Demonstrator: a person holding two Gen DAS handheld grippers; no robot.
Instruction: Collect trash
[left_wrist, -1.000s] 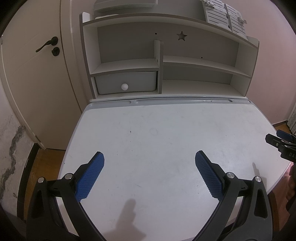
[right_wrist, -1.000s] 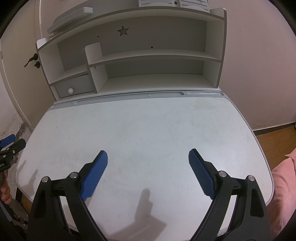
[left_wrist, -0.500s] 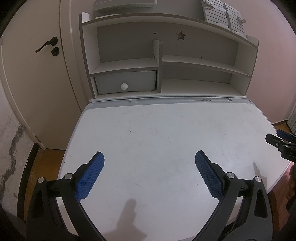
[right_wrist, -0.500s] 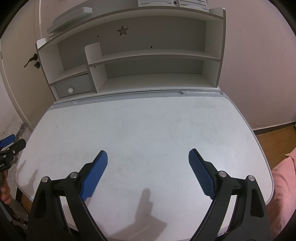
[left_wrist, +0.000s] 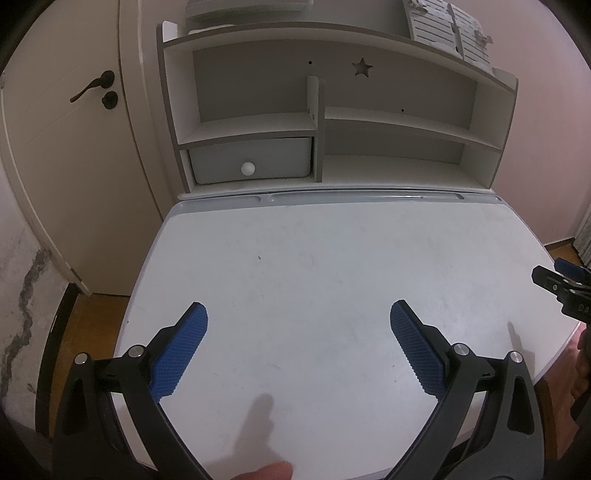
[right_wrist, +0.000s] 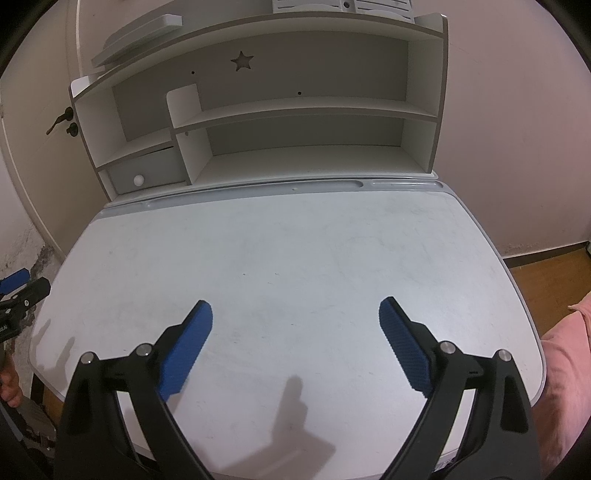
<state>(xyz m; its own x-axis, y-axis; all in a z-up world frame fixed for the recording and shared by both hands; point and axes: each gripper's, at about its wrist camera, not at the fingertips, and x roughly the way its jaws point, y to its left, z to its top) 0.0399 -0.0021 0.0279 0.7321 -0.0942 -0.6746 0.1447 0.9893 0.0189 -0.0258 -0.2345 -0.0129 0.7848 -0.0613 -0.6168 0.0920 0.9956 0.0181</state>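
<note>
The left gripper (left_wrist: 298, 325), black-framed with blue textured pads, hangs above the near edge of the pale grey rounded desktop (left_wrist: 332, 258), jaws spread wide and gripping nothing. The right gripper (right_wrist: 295, 323), of the same make, hovers over the same desktop a little to the right, likewise wide and empty; each one's tip shows at the margin of the other's view.

Beyond them stands a white-and-grey shelf unit with a star cut-out (right_wrist: 258, 122), its compartments bare apart from a small grey drawer with a round white knob (left_wrist: 251, 166). A cream door with a dark lever handle (left_wrist: 66, 155) lies to the left.

No trash shows on the desktop, on the shelves or anywhere else in either view. The step in hand looks like searching, so a slow sweep toward the floor and desk sides, jaws kept open, would probably serve best.
</note>
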